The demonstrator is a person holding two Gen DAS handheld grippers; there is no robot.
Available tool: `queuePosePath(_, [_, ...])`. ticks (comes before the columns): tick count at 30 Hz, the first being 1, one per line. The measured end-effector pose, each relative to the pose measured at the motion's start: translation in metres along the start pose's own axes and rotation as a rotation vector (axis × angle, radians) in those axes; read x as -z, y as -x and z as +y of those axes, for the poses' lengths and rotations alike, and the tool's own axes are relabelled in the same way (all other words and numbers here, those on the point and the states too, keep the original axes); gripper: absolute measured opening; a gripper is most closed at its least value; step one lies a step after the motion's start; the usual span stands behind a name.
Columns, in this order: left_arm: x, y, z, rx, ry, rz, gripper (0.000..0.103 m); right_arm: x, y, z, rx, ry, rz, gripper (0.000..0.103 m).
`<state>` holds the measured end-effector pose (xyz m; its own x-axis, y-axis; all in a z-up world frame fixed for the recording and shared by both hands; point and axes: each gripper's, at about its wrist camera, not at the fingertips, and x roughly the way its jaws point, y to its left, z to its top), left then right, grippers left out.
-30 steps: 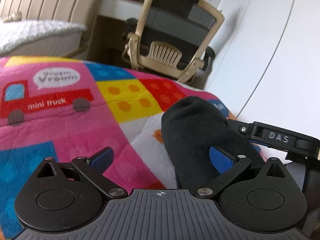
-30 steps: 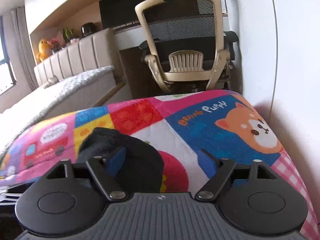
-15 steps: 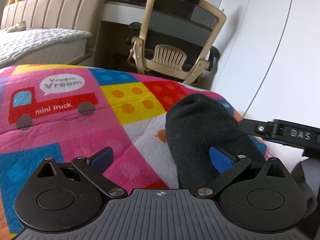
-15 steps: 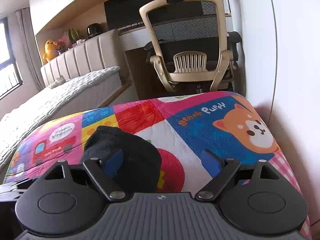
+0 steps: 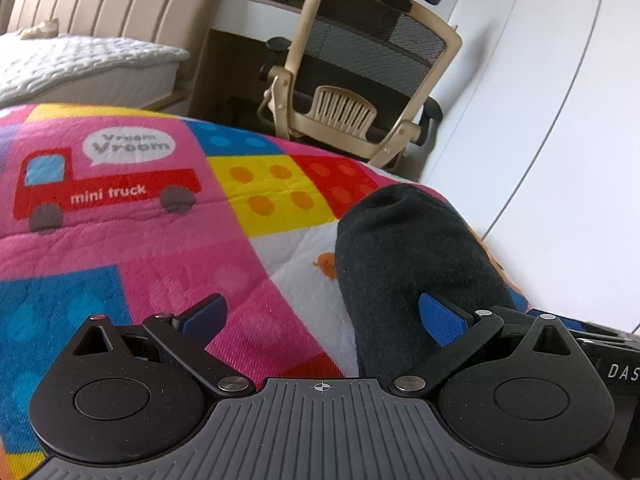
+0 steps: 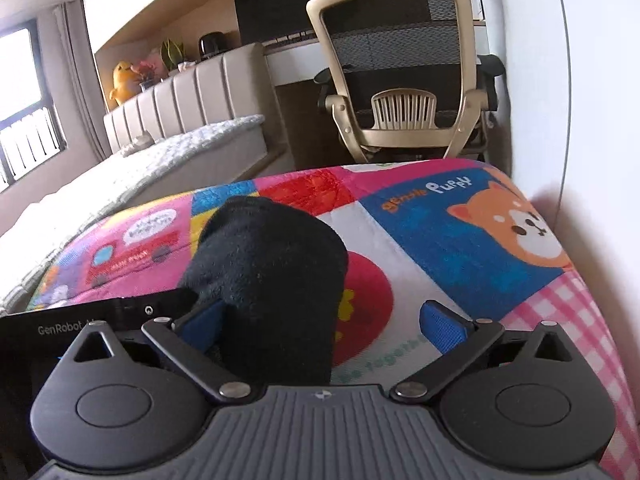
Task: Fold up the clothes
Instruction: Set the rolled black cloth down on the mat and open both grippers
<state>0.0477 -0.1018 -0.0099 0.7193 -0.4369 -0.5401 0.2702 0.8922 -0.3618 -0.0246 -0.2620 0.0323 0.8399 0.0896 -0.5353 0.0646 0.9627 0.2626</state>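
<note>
A black garment, folded into a thick bundle (image 5: 408,264), lies on a colourful children's blanket (image 5: 120,240). My left gripper (image 5: 320,316) is open; its right blue pad (image 5: 442,320) rests against the bundle's near end and its left pad lies over the blanket. In the right wrist view the bundle (image 6: 272,276) sits between the jaws of my open right gripper (image 6: 324,328), close to its left pad (image 6: 204,320). The blanket (image 6: 460,240) lies under its right pad. Each gripper's body shows at the edge of the other's view.
A beige mesh office chair (image 5: 360,80) stands beyond the blanket's far edge, with a desk behind it. A bed (image 6: 168,152) with a padded headboard is at the left. A white wall (image 6: 580,100) runs close along the blanket's right side.
Both grippers have moved in closer to the black bundle and toward each other. The bundle now sits further inside the right gripper's jaws. Both stayed open.
</note>
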Motion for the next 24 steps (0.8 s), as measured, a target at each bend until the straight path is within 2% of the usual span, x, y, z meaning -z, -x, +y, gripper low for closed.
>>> queuePosePath(5, [0.004, 0.018, 0.000, 0.002, 0.024, -0.032, 0.103, 0.004, 0.019, -0.023, -0.084, -0.160, -0.013, 0.102])
queuePosePath(10, [0.018, 0.054, -0.019, -0.020, -0.042, -0.084, 0.103, 0.017, 0.047, -0.042, -0.228, -0.332, -0.025, 0.103])
queuePosePath(15, [0.050, 0.085, -0.038, -0.034, -0.109, -0.108, 0.103, 0.038, 0.072, -0.052, -0.350, -0.480, -0.046, 0.103])
queuePosePath(18, [0.068, 0.101, -0.045, -0.026, -0.122, -0.075, 0.103, 0.048, 0.091, -0.049, -0.322, -0.444, -0.061, 0.103])
queuePosePath(20, [0.076, 0.116, -0.051, -0.028, -0.133, -0.064, 0.103, 0.055, 0.107, -0.042, -0.263, -0.390, -0.098, 0.103])
queuePosePath(24, [0.088, 0.154, -0.065, -0.055, -0.195, -0.113, 0.103, 0.079, 0.158, -0.012, -0.117, -0.150, -0.236, 0.103])
